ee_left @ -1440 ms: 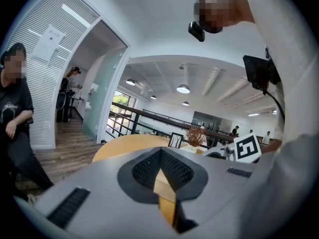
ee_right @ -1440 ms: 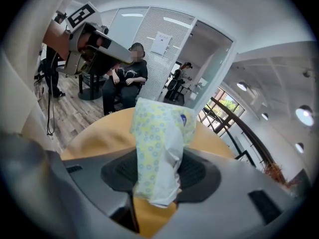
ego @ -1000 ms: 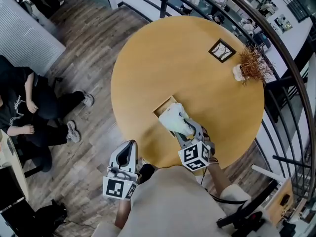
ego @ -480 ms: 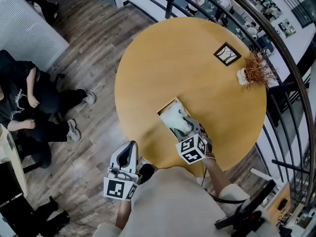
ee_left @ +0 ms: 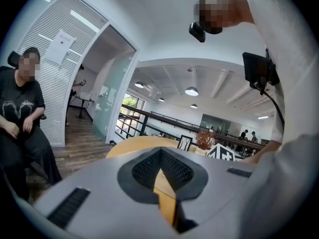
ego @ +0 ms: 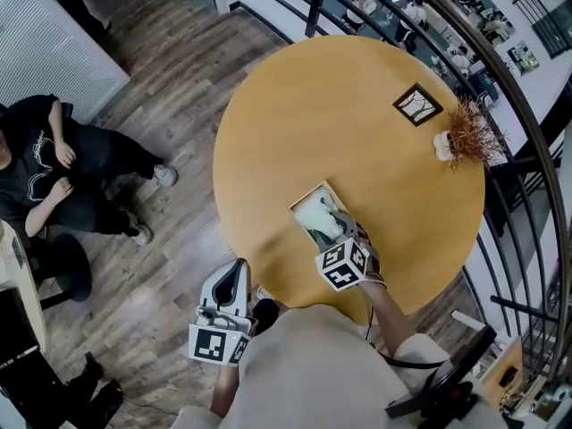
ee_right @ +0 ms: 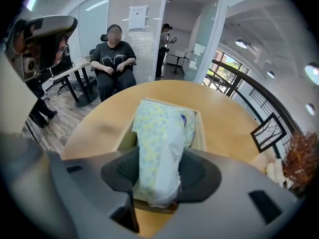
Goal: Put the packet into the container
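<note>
A pale packet (ego: 318, 219) with a light dotted print hangs from my right gripper (ego: 338, 231), whose jaws are shut on its near end. Its far end lies down inside the shallow wooden container (ego: 298, 207) on the round table (ego: 340, 114). In the right gripper view the packet (ee_right: 162, 143) runs from between the pads of my right gripper (ee_right: 159, 176) into the container (ee_right: 202, 128). My left gripper (ego: 234, 272) is held off the table's near edge, above the floor, shut and empty. In its own view the left gripper (ee_left: 160, 171) points level across the table top.
A small framed card (ego: 416, 105) and a dried plant (ego: 465, 137) stand at the table's far right. A curved railing (ego: 500, 79) runs behind the table. A person in black (ego: 54, 177) sits on the left, over the wood floor.
My right gripper has sunk with the packet, whose far end now lies lower in the container. The left gripper has stayed where it was.
</note>
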